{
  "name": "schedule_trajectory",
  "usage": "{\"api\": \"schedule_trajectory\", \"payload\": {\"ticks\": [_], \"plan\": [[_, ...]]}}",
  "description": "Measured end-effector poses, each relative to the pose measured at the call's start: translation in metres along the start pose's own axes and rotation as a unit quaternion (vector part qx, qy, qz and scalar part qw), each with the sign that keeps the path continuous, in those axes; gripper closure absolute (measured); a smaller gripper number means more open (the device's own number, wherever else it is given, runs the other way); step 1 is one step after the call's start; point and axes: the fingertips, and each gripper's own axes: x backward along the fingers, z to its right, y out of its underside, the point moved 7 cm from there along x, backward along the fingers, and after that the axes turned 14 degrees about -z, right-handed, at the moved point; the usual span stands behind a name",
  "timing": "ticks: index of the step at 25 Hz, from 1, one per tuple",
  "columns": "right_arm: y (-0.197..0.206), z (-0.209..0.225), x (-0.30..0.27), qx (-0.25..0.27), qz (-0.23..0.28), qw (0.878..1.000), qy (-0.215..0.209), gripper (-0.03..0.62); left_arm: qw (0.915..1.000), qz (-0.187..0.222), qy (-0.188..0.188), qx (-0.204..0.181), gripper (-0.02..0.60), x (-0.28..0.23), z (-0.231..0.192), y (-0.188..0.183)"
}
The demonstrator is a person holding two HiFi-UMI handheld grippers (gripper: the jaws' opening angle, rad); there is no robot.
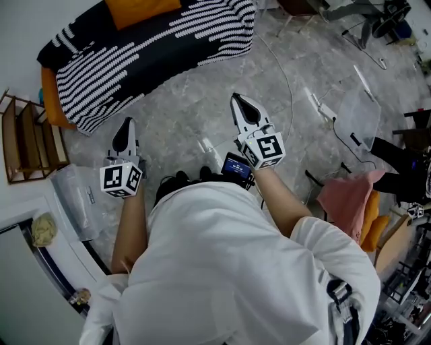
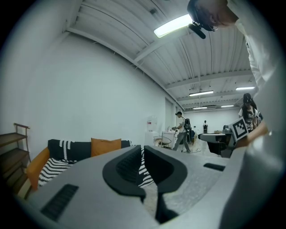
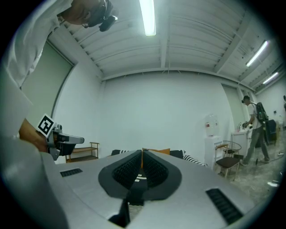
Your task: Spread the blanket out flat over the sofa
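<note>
Room: grey stone floor [image 1: 202, 114].
Sofa: orange sofa [image 1: 48, 94] holds a black-and-white striped blanket [image 1: 168, 40] lying over it, and an orange cushion [image 1: 138, 10].
Tongs: left gripper [image 1: 126, 124] and right gripper [image 1: 239, 101] both clenched tight, empty, well apart from the sofa.

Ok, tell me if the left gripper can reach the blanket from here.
Probably not yet: open floor separates the left gripper from the blanket on the sofa. Nothing blocks the way, so a step closer should do.
</note>
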Motion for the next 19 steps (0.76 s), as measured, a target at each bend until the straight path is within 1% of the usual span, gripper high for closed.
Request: {"api": "schedule_trajectory", "payload": {"ticks": [6,12,19], "plan": [[0.002,0.003,0.000,-0.002,-0.001,1.000,-0.004,0.559,0.9999,0.002,0.006,0.009,0.555,0.004,0.002,0.003],[0.009,0.005,-0.002,-0.006,-0.005,1.000,-0.002,0.559,0.9999,0.003,0.007,0.007,0.554,0.004,0.002,0.000],[0.011,0.010,-0.004,-0.005,-0.013,1.000,-0.008,0.559,0.9997,0.007,0.015,0.020,0.548,0.001,0.002,-0.002]]}}
